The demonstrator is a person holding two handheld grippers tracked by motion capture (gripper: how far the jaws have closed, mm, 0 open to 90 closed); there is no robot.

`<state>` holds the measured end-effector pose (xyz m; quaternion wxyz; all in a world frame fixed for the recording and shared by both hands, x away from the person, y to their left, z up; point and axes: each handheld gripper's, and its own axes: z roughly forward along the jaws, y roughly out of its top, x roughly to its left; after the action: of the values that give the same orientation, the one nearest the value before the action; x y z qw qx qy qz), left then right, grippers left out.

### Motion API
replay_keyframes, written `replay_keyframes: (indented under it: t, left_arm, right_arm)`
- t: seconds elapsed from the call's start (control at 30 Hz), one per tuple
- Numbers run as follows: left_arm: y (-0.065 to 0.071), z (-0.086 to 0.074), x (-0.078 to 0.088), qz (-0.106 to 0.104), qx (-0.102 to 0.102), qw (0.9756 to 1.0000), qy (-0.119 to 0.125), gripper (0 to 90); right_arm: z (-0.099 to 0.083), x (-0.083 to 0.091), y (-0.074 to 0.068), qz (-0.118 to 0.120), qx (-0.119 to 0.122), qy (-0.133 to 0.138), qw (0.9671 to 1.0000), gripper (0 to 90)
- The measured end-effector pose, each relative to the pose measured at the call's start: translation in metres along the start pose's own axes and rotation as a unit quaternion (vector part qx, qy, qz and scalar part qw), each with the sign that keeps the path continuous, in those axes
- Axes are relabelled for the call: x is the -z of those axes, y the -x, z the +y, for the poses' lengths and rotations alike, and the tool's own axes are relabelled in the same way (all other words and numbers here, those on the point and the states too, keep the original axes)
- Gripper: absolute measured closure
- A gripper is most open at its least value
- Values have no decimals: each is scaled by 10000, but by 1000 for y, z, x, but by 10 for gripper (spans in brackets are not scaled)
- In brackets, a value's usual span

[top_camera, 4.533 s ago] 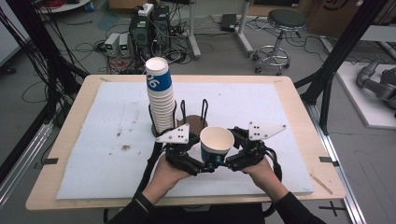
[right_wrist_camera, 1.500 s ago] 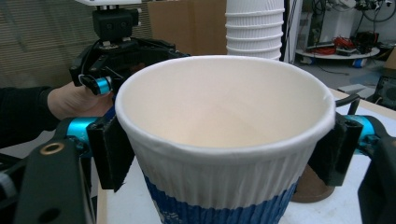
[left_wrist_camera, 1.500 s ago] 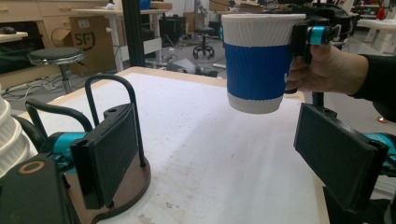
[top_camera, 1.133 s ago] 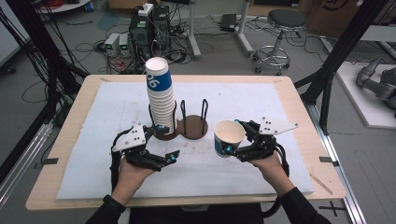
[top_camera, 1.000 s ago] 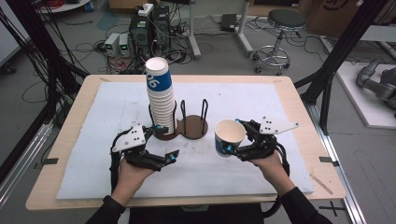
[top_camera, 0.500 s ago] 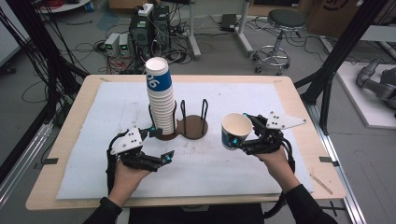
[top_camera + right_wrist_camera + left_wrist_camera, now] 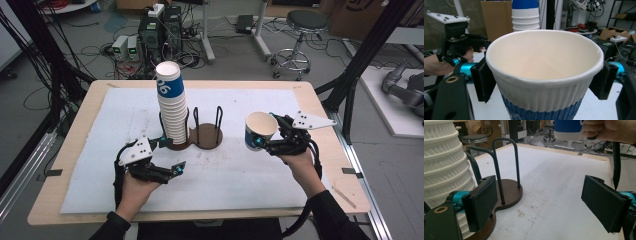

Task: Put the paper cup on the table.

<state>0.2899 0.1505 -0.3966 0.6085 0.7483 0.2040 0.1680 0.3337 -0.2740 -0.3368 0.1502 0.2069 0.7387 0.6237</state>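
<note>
My right gripper [image 7: 261, 141] is shut on a white paper cup with a blue band [image 7: 260, 129], held upright above the table's right side. In the right gripper view the cup [image 7: 541, 57] sits mouth up between both pads [image 7: 483, 80]. A tall stack of ribbed white cups [image 7: 171, 105] topped by a blue one stands in the left bay of a brown wooden holder [image 7: 206, 138] with black wire loops. My left gripper [image 7: 175, 171] hovers low in front of the stack, open, with nothing between its pads [image 7: 482, 202]. The stack [image 7: 444, 170] is just beyond its left pad.
A white sheet [image 7: 235, 170] covers the wooden table [image 7: 70, 150], with a few brown stains near the holder [image 7: 509, 192]. The holder's right bay has no cups. Black frame posts, cables and a stool [image 7: 300, 25] stand beyond the table's edges.
My right gripper has carried the cup to the right and a little higher, away from the holder. Earlier both grippers met at the cup in the middle; the left has since drawn back to the left.
</note>
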Motion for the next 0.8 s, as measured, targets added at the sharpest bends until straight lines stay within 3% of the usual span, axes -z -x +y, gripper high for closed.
replay_keyframes:
  t: [0.8]
  left_arm:
    - [1, -2, -4, -65, 0, 10000, -43, 137]
  right_arm:
    - [5, 14, 42, -653, -10, 59, 9978, 218]
